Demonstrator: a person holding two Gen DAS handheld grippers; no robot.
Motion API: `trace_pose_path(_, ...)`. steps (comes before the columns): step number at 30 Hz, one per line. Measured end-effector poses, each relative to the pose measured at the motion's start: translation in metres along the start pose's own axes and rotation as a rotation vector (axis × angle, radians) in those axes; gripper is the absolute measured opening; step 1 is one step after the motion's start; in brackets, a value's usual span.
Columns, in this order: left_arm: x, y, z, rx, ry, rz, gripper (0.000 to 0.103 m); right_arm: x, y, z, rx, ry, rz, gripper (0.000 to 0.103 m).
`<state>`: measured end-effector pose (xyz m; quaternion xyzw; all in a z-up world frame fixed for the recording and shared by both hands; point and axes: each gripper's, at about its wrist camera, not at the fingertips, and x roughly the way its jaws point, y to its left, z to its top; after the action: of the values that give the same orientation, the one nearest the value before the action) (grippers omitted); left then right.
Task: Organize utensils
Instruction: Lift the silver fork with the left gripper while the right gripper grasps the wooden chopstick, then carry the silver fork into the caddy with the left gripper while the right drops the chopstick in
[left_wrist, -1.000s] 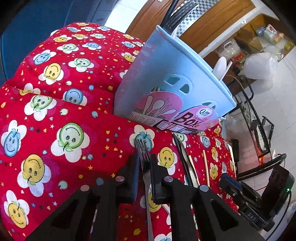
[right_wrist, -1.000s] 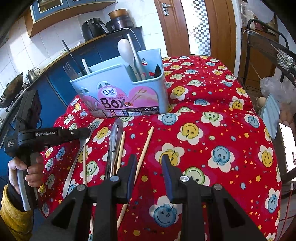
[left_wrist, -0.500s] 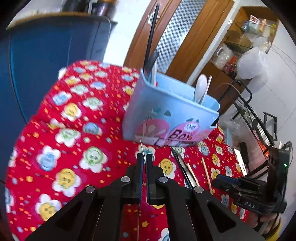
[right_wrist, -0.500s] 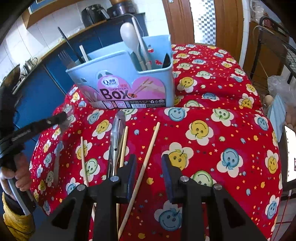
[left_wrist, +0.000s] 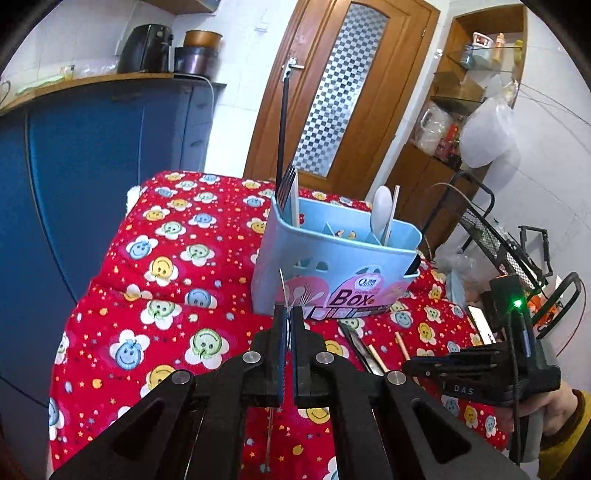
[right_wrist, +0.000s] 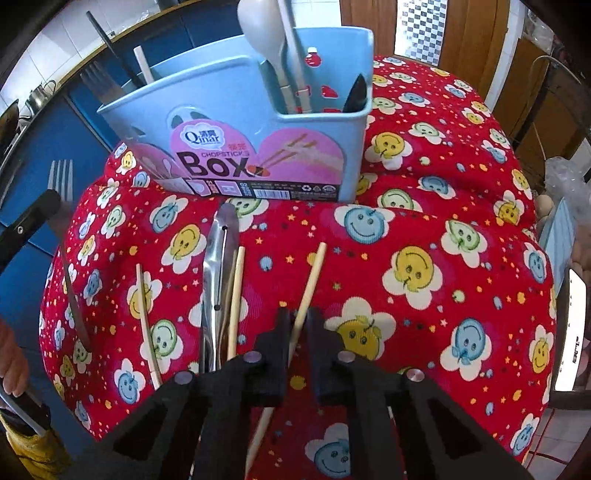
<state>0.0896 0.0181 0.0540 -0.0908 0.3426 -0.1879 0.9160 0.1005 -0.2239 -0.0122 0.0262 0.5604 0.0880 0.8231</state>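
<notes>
My left gripper is shut on a metal fork, held upright above the red cloth; the fork shows edge-on in the left wrist view. A light blue utensil box stands behind, holding a white spoon, a dark fork and sticks. My right gripper is closed around a wooden chopstick lying on the cloth. Metal tongs and two more chopsticks lie to its left.
The red smiley cloth covers a raised surface that drops off at its edges. A blue cabinet stands to the left, a wooden door behind, a wire rack to the right.
My left gripper lifted the fork off the cloth and turned it upright. My right gripper moved forward and down and closed around the chopstick.
</notes>
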Motion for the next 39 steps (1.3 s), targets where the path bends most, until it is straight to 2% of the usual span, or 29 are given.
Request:
trace_pose_path(4, -0.004, 0.000, 0.003, -0.018, -0.025, -0.020, 0.001, -0.003, -0.007, -0.003, 0.043, -0.041, 0.060, 0.006)
trace_pose_path(9, -0.011, -0.006, 0.007, -0.016, -0.066, -0.042, 0.001, -0.024, -0.013, -0.013, 0.081, -0.163, 0.117, 0.006)
trace_pose_path(17, -0.028, -0.024, 0.028, -0.005, -0.155, -0.090, 0.001, -0.076, -0.006, -0.019, 0.063, -0.408, 0.192, 0.006)
trace_pose_path(25, -0.038, -0.043, 0.068, 0.036, -0.254, -0.092, 0.001, -0.112, -0.002, -0.011, 0.057, -0.654, 0.188, 0.006)
trace_pose_path(30, -0.042, -0.047, 0.094, 0.040, -0.306, -0.088, 0.001, -0.123, -0.003, -0.001, 0.055, -0.728, 0.186, 0.006)
trace_pose_path(35, -0.045, -0.053, 0.123, 0.061, -0.363, -0.091, 0.001, -0.124, -0.004, 0.006, 0.051, -0.755, 0.178, 0.006)
trace_pose_path(39, -0.036, -0.054, 0.136, 0.043, -0.373, -0.099, 0.001, -0.124, -0.005, 0.009, 0.052, -0.771, 0.174, 0.006)
